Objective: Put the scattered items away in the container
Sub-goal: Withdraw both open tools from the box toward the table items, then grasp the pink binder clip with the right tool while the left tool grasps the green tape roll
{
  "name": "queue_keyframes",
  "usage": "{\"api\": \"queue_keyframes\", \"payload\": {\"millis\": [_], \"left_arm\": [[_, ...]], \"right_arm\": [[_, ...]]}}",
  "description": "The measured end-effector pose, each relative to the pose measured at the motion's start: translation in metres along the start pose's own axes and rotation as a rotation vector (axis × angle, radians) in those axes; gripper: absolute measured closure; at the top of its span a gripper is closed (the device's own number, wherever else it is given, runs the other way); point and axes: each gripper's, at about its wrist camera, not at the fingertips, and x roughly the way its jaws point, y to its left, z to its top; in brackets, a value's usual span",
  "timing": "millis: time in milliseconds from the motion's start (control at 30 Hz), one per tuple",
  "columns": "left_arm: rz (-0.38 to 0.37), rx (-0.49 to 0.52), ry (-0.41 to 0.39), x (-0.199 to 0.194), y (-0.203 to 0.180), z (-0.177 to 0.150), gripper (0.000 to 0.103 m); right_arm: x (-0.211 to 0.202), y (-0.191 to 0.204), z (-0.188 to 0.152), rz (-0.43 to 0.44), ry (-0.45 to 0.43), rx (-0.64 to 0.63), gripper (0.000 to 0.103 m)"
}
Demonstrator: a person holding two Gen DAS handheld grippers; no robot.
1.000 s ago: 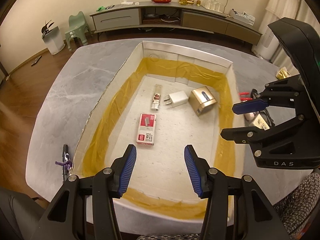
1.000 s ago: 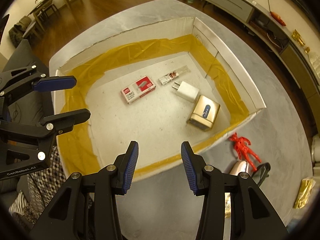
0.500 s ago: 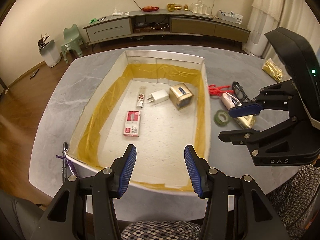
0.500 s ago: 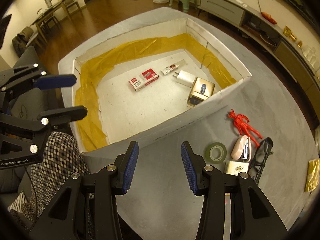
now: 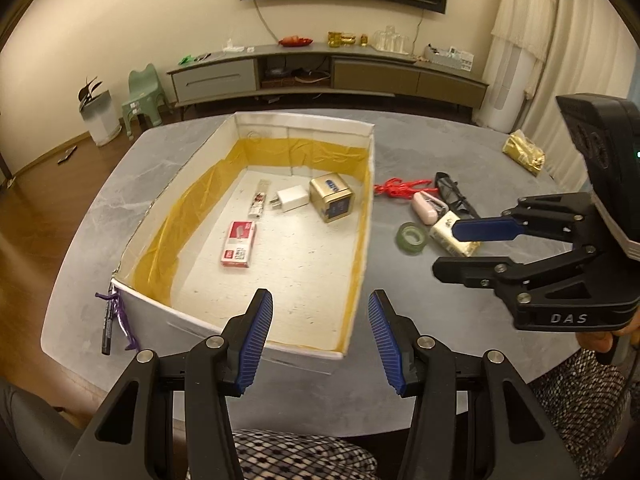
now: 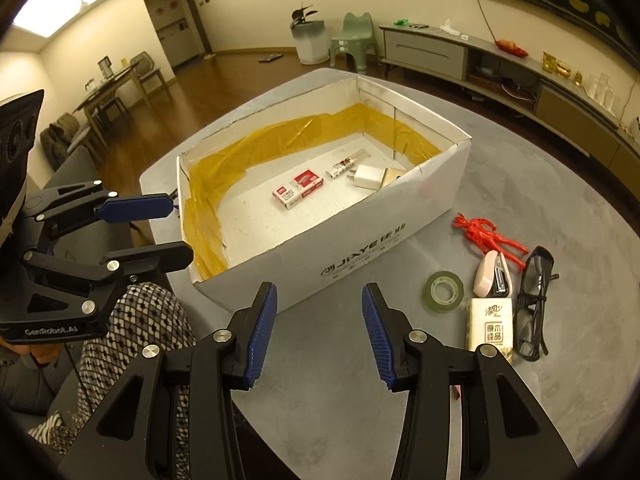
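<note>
Box (image 6: 360,256): "JIAYE". Right tool (image 5: 472,248): "DAS".

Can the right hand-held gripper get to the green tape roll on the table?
Probably yes. The right hand-held gripper is open and empty, and the tape roll lies flat on bare table just ahead to its right, outside the box. Nothing sits between them; the stapler lies beside it.

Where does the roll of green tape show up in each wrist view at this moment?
Left wrist: the roll of green tape lies right of centre, on the table just right of the box.
Right wrist: the tape lies right of centre, below the box's printed side.
Shared landmark: the tissue pack beside it.
</note>
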Motion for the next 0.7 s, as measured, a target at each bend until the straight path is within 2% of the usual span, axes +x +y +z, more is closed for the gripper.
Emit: {"api": "queue_keyframes", "payload": {"millis": [300, 533, 700], "left_arm": [[-0.01, 0.082, -0.062, -0.01, -0.041, -0.013, 0.051], [-0.064, 0.099, -0.048, 0.002, -0.069, -0.019, 0.051], [-0.102, 0.112, -0.041, 0.016, -0.092, -0.016, 0.051]], "right_arm": [[-0.018, -0.011, -0.023, 0.015, -0.089, 0.043, 0.055], [-0.037, -0.05, -0.058, 0.058, -0.149, 0.191, 0.055], [-0.042, -0.082, -0.084, 0.043, -0.158, 0.286, 0.055]]}}
